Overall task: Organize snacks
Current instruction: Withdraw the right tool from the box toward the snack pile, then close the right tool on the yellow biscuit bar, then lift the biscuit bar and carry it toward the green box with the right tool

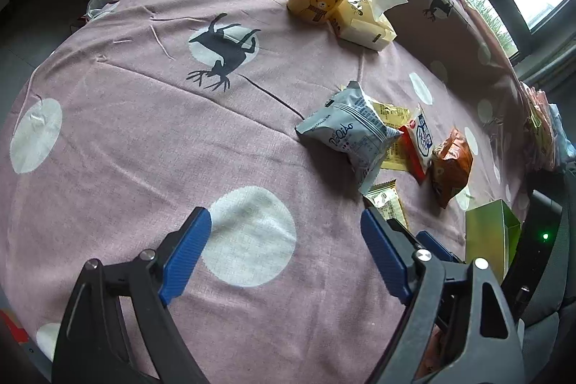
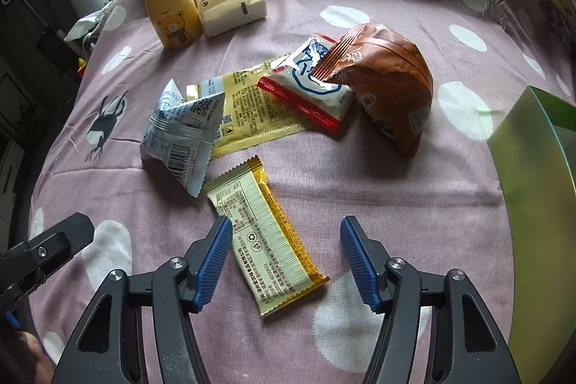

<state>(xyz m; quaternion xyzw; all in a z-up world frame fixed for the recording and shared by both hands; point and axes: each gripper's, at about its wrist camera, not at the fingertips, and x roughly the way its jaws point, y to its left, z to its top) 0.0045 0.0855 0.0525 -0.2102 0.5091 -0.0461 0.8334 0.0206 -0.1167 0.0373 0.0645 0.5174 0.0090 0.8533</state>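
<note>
- The snacks lie in a loose bunch on a pink bedsheet (image 2: 360,186) with white dots and dark deer shapes. Every place below is told from the small cream-and-gold snack bar (image 2: 268,240).
- The right gripper (image 2: 286,261) is over this bar. Its blue fingers (image 2: 216,261) stand apart, one on each side of the bar. The bar is between them, but the fingers do not squeeze it.
- Just behind the bar and a bit left sits a puffy grey snack bag (image 2: 180,135).
- Behind the bar lies a flat yellow packet (image 2: 252,110), partly under the grey bag.
- A white-and-red packet (image 2: 313,81) rests on top of the yellow one.
- Behind and to the right of the bar stands a puffy brown bag (image 2: 388,85), touching the white-and-red packet.
- Far behind the bar, near the pillow, are a yellow bear bottle (image 2: 172,13) and a tissue pack (image 2: 230,6), side by side.
- Well to the right of the bar is a green box (image 2: 532,189); I cannot see inside it.
- The left gripper (image 1: 284,254) is to the left of the bar. Its fingers are wide apart over bare sheet, with nothing in them.
</note>
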